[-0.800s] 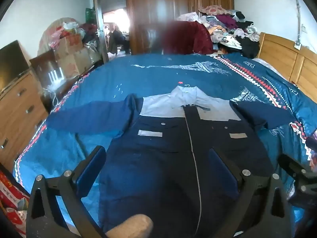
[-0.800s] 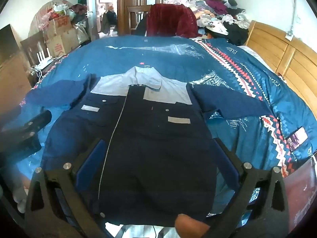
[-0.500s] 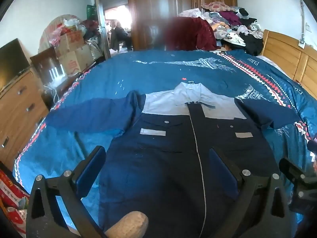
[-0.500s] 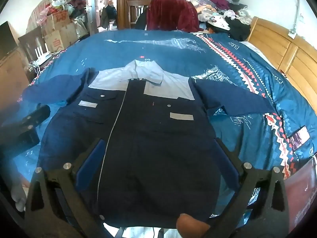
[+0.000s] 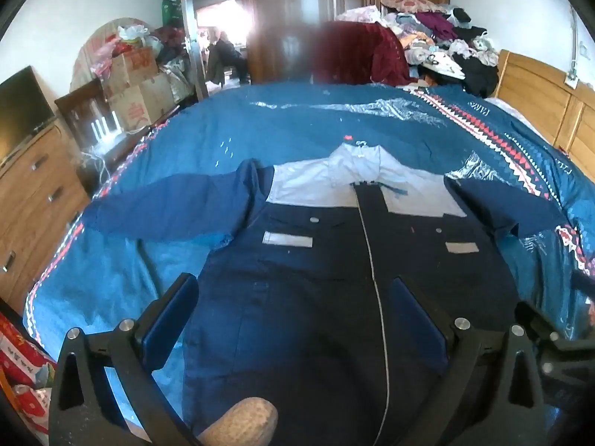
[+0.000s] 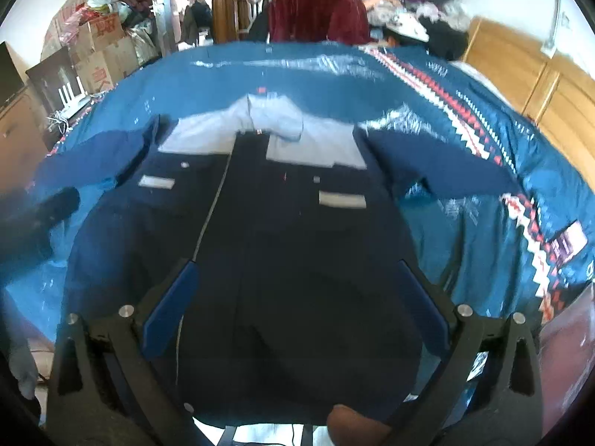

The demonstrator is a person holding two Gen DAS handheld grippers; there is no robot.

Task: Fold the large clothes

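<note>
A large navy work jacket (image 5: 327, 278) (image 6: 282, 245) with a pale grey yoke and collar lies flat and face up on the blue bedspread (image 5: 297, 126) (image 6: 465, 223), both sleeves spread out sideways. My left gripper (image 5: 293, 319) hovers open above the jacket's lower front, nothing between its blue pads. My right gripper (image 6: 297, 304) also stands open above the lower part of the jacket, near its hem. Each gripper shows dimly at the edge of the other's view.
A wooden headboard (image 5: 539, 100) bounds the bed on the right, with a heap of clothes (image 5: 438, 41) at its far corner. A wooden dresser (image 5: 33, 193) and cardboard boxes (image 5: 137, 85) stand along the left. A chair draped in dark red cloth (image 6: 316, 11) is behind the bed.
Both grippers have moved slightly forward over the jacket, and the right wrist view is now blurred by motion. The jacket lies as before.
</note>
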